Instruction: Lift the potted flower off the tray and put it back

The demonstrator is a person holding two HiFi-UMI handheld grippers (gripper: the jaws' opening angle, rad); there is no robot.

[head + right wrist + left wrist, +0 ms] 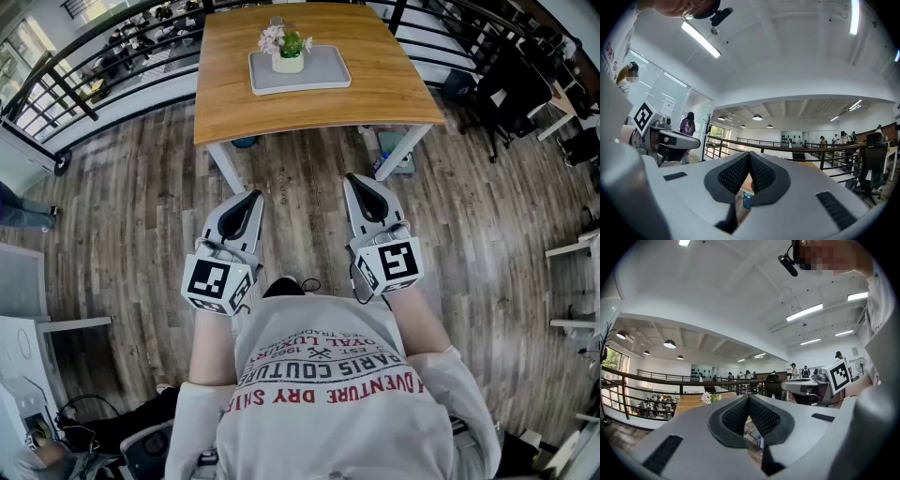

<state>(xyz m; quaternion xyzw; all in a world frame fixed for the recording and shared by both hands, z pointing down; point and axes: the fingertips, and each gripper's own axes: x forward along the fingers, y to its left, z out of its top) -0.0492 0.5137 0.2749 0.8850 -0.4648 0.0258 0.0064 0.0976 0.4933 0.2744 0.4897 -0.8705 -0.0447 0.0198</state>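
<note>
Surface (225,94): light wood, by which a grey rectangular tray (330,73) is carried.
Flower: white potted flower (288,52), apparently upright, set on tray.
Left gripper (249,195): closed, empty.
Right gripper (356,178): closed, empty.

Worktop (234,103): smooth light wood, satin sheen; tray (326,67): matt grey. Floor (141,206): weathered wood planks. Left claw (253,194), right claw (354,178): matt grey plastic, dark textured pads (733,418).

A grey-brown plank floor (141,206) spreads beneath a wooden table (234,103) on white legs. A black railing (84,70) curves behind it. Black office chairs (511,84) crowd the right. The white ceiling (717,282) carries strip lights (804,312), dome pendant lamps (669,343) hang farther back, and a window (715,132) glows with daylight.
</note>
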